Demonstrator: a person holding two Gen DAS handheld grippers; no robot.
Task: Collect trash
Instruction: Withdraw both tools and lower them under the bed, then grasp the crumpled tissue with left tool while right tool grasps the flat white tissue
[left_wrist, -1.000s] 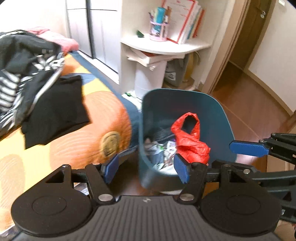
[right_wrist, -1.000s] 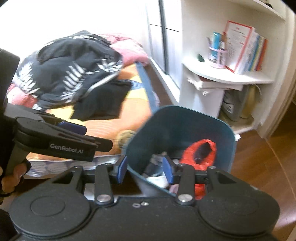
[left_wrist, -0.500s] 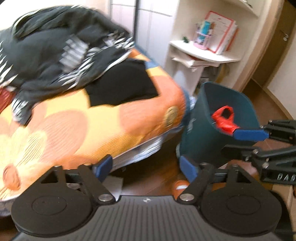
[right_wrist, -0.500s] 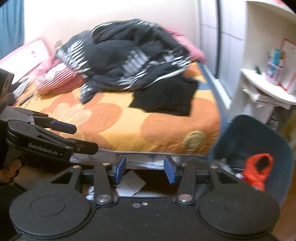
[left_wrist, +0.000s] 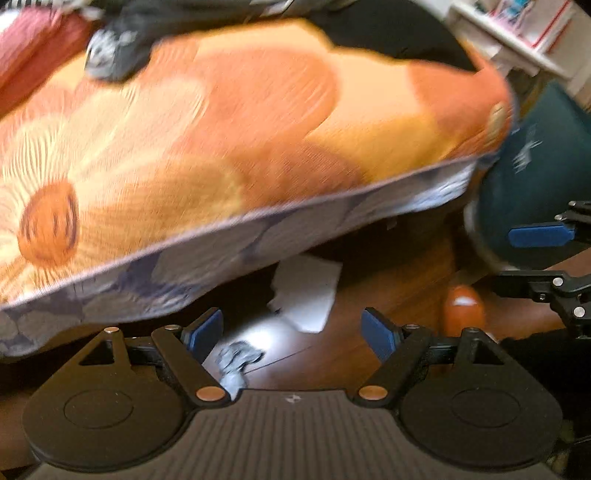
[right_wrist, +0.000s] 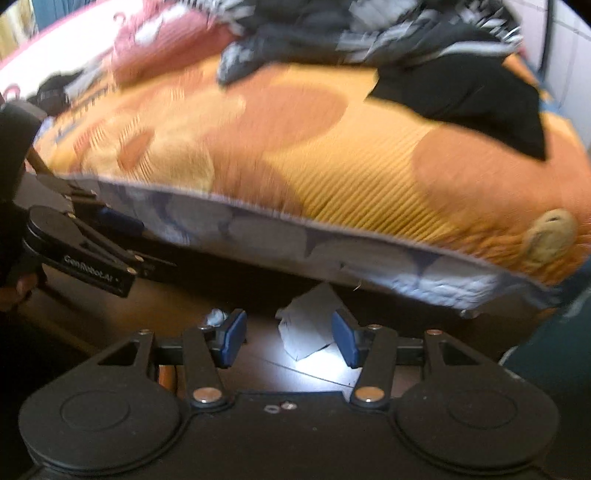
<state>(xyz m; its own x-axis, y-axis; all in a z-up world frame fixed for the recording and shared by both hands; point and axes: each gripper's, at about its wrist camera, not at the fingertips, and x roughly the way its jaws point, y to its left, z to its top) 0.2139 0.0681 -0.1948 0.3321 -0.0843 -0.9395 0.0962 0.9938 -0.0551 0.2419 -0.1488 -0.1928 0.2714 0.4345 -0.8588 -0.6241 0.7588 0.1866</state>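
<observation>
A flat white paper scrap (left_wrist: 306, 291) lies on the wooden floor at the bed's edge, just ahead of my left gripper (left_wrist: 291, 332), which hangs open and empty above the floor. A small crumpled grey-white wad (left_wrist: 236, 360) lies near its left pad. In the right wrist view the same paper scrap (right_wrist: 310, 325) shows between the pads of my right gripper (right_wrist: 289, 338), whose jaws are opening, with no pad touching it. The wad (right_wrist: 216, 316) sits just left of it. The teal trash bin (left_wrist: 535, 166) stands at the right.
The bed with an orange flowered cover (left_wrist: 258, 129) overhangs the floor, with dark clothes (right_wrist: 461, 92) piled on top. A small orange object (left_wrist: 463, 306) lies on the floor near the bin. Each gripper shows in the other's view: the right gripper (left_wrist: 517, 256) and the left gripper (right_wrist: 147, 243).
Both grippers have swung left away from the bin and dropped toward the floor beside the bed. Both sets of jaws have widened. The paper scrap and wad have come into view.
</observation>
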